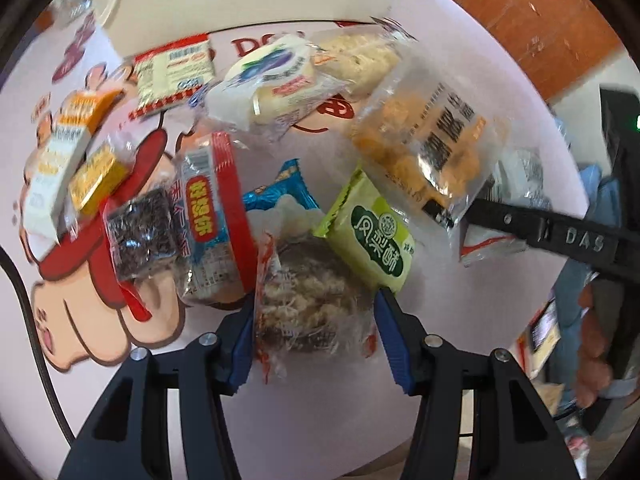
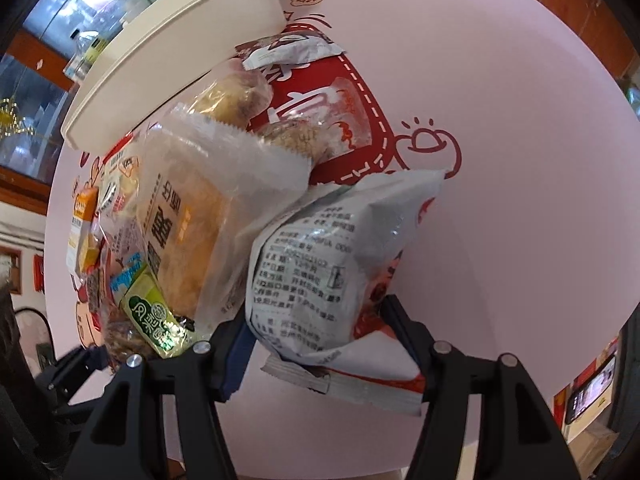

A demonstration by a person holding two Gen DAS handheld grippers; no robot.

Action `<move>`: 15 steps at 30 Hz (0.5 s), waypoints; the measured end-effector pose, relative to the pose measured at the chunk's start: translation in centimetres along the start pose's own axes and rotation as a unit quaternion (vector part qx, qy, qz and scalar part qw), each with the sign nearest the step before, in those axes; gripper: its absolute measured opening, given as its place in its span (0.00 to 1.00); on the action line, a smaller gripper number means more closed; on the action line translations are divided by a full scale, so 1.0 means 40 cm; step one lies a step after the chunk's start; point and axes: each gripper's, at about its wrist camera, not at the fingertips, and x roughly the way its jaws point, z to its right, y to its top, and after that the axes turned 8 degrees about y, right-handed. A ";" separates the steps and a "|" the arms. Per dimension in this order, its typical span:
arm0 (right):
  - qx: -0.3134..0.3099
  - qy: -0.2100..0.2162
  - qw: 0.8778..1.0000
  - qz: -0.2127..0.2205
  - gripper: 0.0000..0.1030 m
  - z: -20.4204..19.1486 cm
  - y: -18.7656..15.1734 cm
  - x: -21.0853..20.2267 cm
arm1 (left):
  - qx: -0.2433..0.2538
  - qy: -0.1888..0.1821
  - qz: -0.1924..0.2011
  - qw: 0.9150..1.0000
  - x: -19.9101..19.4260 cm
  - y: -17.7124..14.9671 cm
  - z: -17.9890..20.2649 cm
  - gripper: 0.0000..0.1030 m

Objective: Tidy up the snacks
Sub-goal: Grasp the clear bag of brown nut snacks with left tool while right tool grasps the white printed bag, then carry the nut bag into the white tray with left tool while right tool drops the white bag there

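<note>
Left gripper point(image 1: 316, 320): blue-padded fingers point(image 1: 242, 344) flanking clear crinkled packet of shredded brown snack point(image 1: 312, 300), closing in; pad contact not confirmable. Packet lying on pink printed worktop point(image 1: 332, 412), touching green pineapple-cake packet point(image 1: 370, 236) and red-rimmed round tub point(image 1: 218, 220).

Right gripper point(image 2: 316, 332): fingers either side of white puffy printed bag point(image 2: 332, 276); firm clamp cannot be told. Bag resting on worktop just beside clear bag of golden fried pieces point(image 2: 192, 232). Cream tray rim point(image 2: 168, 64) beyond snack pile.
</note>
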 end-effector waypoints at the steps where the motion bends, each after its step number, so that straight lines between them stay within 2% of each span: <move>1: -0.002 -0.001 1.000 0.000 0.59 0.000 -0.001 0.000 | 0.012 0.010 0.003 1.000 0.000 -0.002 0.010 0.45; 6: -0.013 -0.010 1.000 -0.005 0.57 -0.002 -0.010 -0.004 | 0.025 0.009 0.013 1.000 -0.007 -0.013 0.022 0.41; 11: -0.023 -0.013 1.000 -0.005 0.55 -0.010 -0.030 -0.012 | 0.008 0.003 0.013 1.000 -0.018 -0.028 -0.007 0.40; 15: -0.029 -0.012 0.999 0.005 0.54 -0.031 -0.047 -0.043 | -0.004 0.000 0.025 1.000 -0.068 -0.041 -0.046 0.40</move>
